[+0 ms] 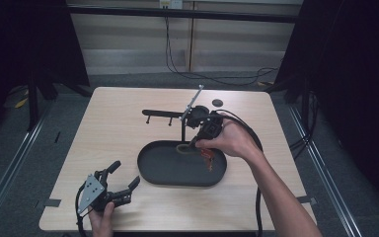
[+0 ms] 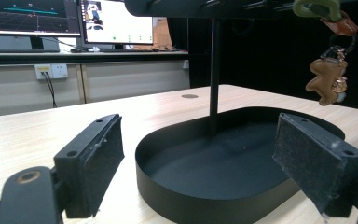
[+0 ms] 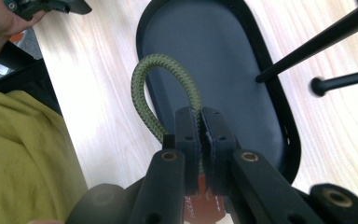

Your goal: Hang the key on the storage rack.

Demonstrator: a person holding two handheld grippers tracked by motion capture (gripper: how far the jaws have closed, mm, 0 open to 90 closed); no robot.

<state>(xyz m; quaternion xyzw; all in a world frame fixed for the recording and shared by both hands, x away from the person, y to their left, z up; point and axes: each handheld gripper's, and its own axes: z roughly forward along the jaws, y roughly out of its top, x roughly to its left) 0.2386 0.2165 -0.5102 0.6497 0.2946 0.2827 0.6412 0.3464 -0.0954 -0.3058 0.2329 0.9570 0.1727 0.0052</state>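
Note:
My right gripper [image 1: 196,141] hangs over the far end of the black oval tray [image 1: 148,173], next to the stand's thin pole [image 1: 183,129]. In the right gripper view its jaws [image 3: 201,116] are shut on a green braided cord loop [image 3: 144,84], which arches out above the tray [image 3: 214,60]. An orange-brown bear charm [image 2: 327,80] dangles from that loop [image 2: 314,8] in the left gripper view. My left gripper [image 1: 123,178] rests at the table's front left, open, its pads [image 2: 98,158] framing the tray's near wall [image 2: 177,196] with nothing between them.
The stand's horizontal bar [image 1: 163,113] with short pegs reaches left from the pole, above the tray's far rim. A small dark disc [image 1: 217,102] lies on the table behind it. Monitors and a wall socket stand beyond the table in the left gripper view.

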